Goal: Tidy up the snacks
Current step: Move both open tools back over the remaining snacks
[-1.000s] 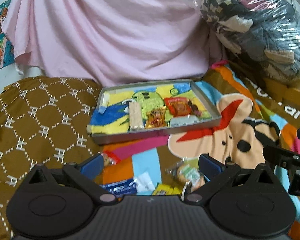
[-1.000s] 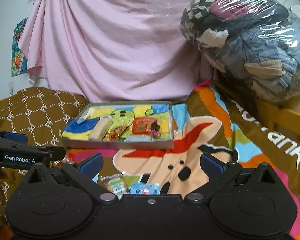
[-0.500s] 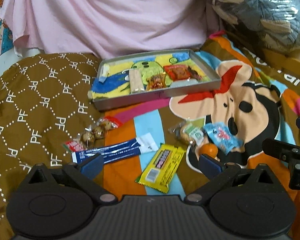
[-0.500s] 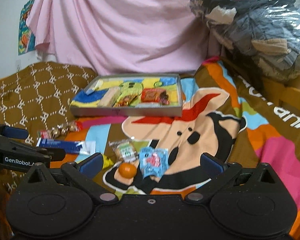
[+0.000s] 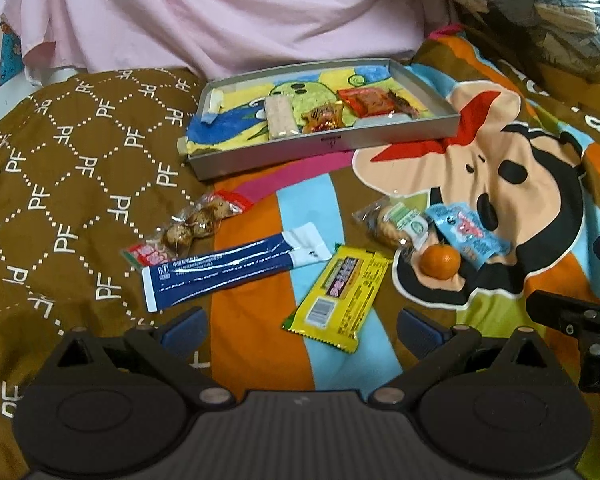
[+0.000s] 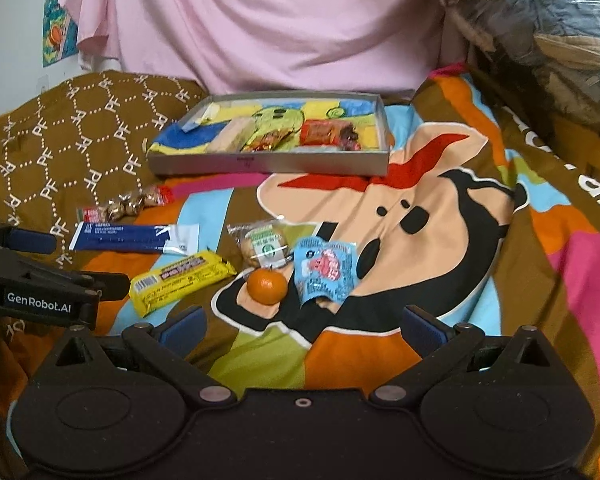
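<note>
Here, on a bed spread with a brown patterned quilt [image 5: 60, 168] and a bright cartoon blanket [image 6: 440, 208], both grippers hang low over a scatter of snacks, each with its fingers wide apart and holding nothing. The left gripper [image 5: 302, 330] sits above a yellow bar [image 5: 338, 292] and a long blue packet [image 5: 224, 270], with a clear bag of brown balls [image 5: 196, 222] just beyond on the quilt's edge. The right gripper [image 6: 304, 326] hovers before a small orange [image 6: 267, 285], which touches a light blue pouch [image 6: 324, 270] on one side and a wrapped cookie [image 6: 265, 245] behind it. Farther back a shallow grey tray [image 5: 332, 146] rests on the bedding, lined with a colourful cloth, and holds a pale wafer bar [image 5: 280, 116], a gold-and-red candy wrapper [image 5: 326, 116] and a red packet [image 5: 370, 100] side by side. A pink sheet [image 6: 260, 24] drapes behind the tray, with a plastic-wrapped bundle of clothes [image 6: 548, 40] to the right
</note>
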A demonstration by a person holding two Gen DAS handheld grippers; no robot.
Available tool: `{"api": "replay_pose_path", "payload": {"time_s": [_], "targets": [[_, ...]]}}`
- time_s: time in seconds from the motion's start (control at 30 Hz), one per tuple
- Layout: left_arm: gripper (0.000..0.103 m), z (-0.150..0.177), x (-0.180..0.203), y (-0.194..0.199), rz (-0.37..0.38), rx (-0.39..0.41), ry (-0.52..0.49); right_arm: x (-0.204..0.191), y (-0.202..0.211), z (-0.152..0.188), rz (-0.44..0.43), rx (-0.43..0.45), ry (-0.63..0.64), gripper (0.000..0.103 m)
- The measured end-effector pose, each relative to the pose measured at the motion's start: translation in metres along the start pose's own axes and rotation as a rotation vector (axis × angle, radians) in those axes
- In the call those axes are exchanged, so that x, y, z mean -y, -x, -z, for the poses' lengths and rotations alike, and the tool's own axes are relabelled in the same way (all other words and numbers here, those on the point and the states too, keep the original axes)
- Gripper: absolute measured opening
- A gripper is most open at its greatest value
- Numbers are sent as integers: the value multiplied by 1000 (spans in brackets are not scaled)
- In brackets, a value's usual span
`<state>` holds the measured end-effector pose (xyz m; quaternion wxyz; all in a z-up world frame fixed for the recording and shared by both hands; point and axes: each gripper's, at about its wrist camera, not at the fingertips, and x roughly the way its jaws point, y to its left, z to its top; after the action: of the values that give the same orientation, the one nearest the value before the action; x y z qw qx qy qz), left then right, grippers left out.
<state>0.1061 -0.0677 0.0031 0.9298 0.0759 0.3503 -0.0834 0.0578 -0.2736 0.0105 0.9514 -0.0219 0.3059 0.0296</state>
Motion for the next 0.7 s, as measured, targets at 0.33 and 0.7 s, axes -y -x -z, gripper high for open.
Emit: {"api": "replay_pose_path", "payload": {"time_s": [0.33,0.7], "targets": [[103,2,-3,-19,-6,-38,-1,-1,-15,0,-7,-44,40,102],[103,-3,3,-44,-3,-52,-53,12,-40,-6,-9,-33,43,102]]}}
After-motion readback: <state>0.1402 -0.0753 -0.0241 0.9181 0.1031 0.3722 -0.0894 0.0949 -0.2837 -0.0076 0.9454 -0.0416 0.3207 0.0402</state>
